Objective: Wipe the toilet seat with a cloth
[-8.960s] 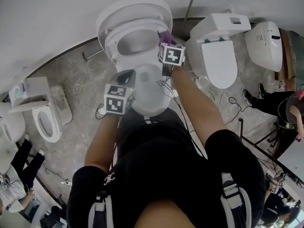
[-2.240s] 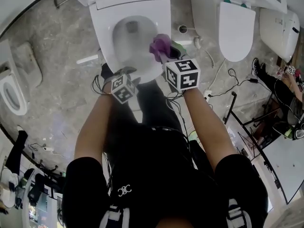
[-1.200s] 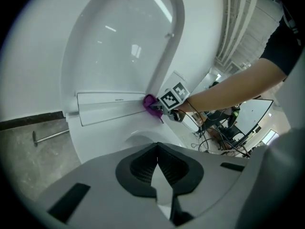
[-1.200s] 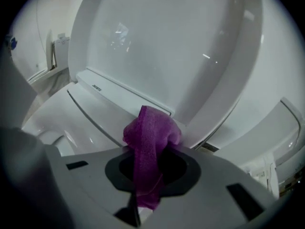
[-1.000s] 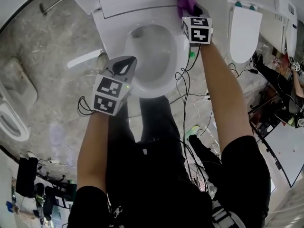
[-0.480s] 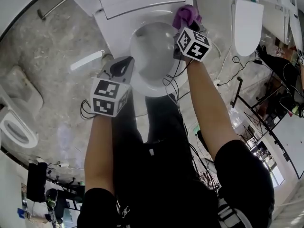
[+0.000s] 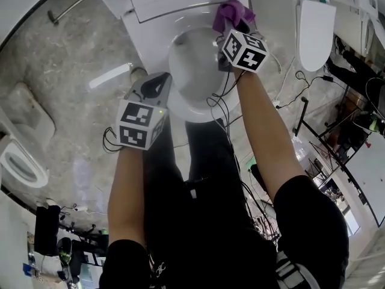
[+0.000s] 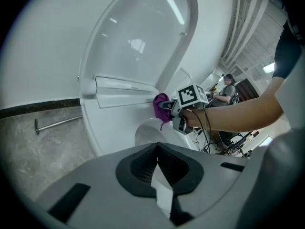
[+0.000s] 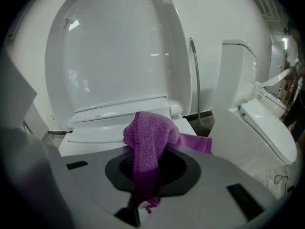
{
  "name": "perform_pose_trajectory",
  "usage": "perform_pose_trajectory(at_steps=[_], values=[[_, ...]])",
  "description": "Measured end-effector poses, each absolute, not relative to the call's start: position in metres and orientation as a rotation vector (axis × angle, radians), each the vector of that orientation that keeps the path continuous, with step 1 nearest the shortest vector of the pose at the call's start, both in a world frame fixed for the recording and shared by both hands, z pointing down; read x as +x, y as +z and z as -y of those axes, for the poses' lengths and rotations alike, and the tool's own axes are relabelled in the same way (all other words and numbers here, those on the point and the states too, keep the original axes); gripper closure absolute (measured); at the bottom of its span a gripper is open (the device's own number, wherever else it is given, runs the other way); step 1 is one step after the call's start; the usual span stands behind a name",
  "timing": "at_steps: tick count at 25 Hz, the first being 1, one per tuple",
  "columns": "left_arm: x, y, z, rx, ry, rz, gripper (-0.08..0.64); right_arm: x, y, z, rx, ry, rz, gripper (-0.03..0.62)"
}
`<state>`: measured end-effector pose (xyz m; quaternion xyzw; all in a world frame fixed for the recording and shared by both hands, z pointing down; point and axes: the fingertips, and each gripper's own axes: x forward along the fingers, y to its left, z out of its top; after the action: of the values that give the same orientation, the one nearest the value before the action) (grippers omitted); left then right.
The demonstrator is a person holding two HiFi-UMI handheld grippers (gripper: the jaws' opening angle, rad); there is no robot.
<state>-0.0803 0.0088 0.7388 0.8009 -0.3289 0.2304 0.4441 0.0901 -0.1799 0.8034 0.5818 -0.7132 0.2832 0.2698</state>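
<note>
A white toilet stands ahead with its lid (image 9: 114, 56) raised and its seat (image 7: 180, 101) down around the bowl. My right gripper (image 7: 233, 24) is shut on a purple cloth (image 7: 231, 12), which rests at the seat's back right, near the hinge. In the right gripper view the cloth (image 9: 147, 140) drapes over the jaws of the right gripper (image 9: 148, 163) and hides their tips. My left gripper (image 7: 154, 85) hovers over the seat's front left, shut with nothing in it. In the left gripper view, beyond the left gripper (image 8: 158, 151), the cloth (image 8: 160, 104) shows at the right gripper (image 8: 167, 107).
A second toilet (image 7: 316, 29) stands close on the right, also seen as a neighbouring toilet (image 9: 267, 128). Another toilet (image 7: 18, 155) lies on the left. Cables (image 7: 231, 104) trail on the floor beside the bowl. A metal bar (image 7: 72, 6) lies at the wall's foot.
The right gripper has rolled and slid with the cloth from the seat's back right corner a little nearer and leftward. The left gripper has stayed almost still.
</note>
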Motion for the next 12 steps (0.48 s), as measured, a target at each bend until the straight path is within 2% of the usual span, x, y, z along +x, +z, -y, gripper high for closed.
perform_pose_trajectory(at_steps=[12], values=[[-0.1, 0.758, -0.017, 1.924, 0.569, 0.863, 0.552, 0.013, 0.802, 0.161, 1.437, 0.713, 2.097, 0.531]])
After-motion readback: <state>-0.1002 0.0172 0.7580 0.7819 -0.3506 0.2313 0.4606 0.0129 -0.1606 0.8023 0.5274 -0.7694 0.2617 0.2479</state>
